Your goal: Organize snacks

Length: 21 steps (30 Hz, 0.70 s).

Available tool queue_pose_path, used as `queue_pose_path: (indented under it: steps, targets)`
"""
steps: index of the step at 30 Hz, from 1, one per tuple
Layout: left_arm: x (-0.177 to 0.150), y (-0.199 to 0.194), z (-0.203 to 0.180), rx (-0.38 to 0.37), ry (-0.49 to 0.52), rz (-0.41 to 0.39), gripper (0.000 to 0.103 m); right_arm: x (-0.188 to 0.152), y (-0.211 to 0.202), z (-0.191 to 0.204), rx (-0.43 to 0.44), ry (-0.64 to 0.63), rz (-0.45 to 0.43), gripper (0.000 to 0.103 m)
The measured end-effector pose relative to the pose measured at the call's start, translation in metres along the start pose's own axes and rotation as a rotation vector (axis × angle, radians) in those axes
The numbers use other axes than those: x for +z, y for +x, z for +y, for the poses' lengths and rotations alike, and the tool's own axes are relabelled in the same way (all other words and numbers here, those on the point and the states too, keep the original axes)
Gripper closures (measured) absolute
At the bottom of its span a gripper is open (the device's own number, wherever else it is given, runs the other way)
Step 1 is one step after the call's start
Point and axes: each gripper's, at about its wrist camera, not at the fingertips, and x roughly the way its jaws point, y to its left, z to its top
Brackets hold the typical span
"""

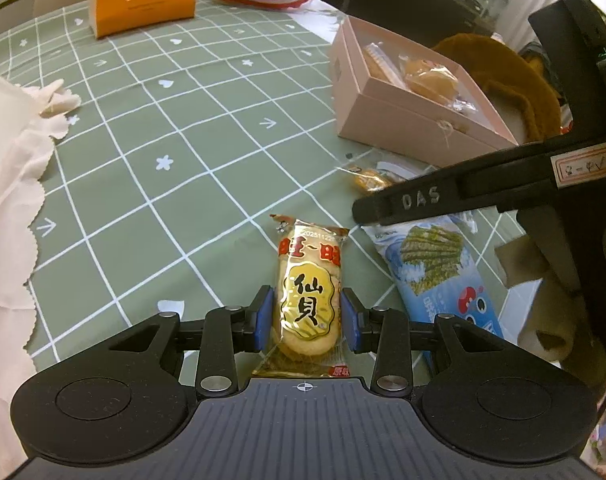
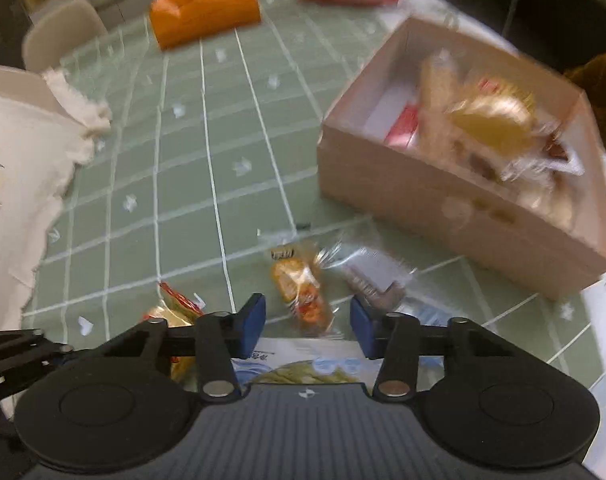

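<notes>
The left hand-held gripper (image 1: 307, 316) is seen clenched on a rice cracker packet (image 1: 309, 292); both blue pads (image 1: 263, 318) are pressed against the packet's sides. The packet lies lengthwise on the green checked counter (image 1: 175, 128), at 6 o'clock in the left wrist view.

A blue seaweed snack packet (image 1: 435, 276) is noted just beside it, at 4 o'clock. A pink box (image 1: 407, 128) holding wrapped snacks is recorded at 2 o'clock, well apart from the cracker packet. An orange tissue box (image 1: 143, 0) stands at 11 o'clock at the far edge.

In the right wrist view, which is blurred, the right hand-held gripper (image 2: 307, 326) is observed released: its pads (image 2: 253, 326) stand apart with nothing pressed between them. A small orange-wrapped snack (image 2: 303, 288) lies on the counter just beyond the gap, at 6 o'clock; contact cannot be determined. A clear-wrapped item (image 2: 373, 276) is noted beside it at 5 o'clock. The pink box appears at 3 o'clock.
</notes>
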Motion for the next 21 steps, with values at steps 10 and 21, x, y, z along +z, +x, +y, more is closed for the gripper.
queue_pose_path:
  steps: [10,21]
  targets:
    - [-0.006,-0.001,-0.001,0.002,0.017,-0.030,0.062,-0.031,-0.037,-0.008,0.079,0.067,0.019,0.072]
    - [-0.013,-0.003,-0.009,0.028,0.060,-0.062,0.062,-0.079,-0.059,-0.072,-0.052,0.301,-0.020,0.072]
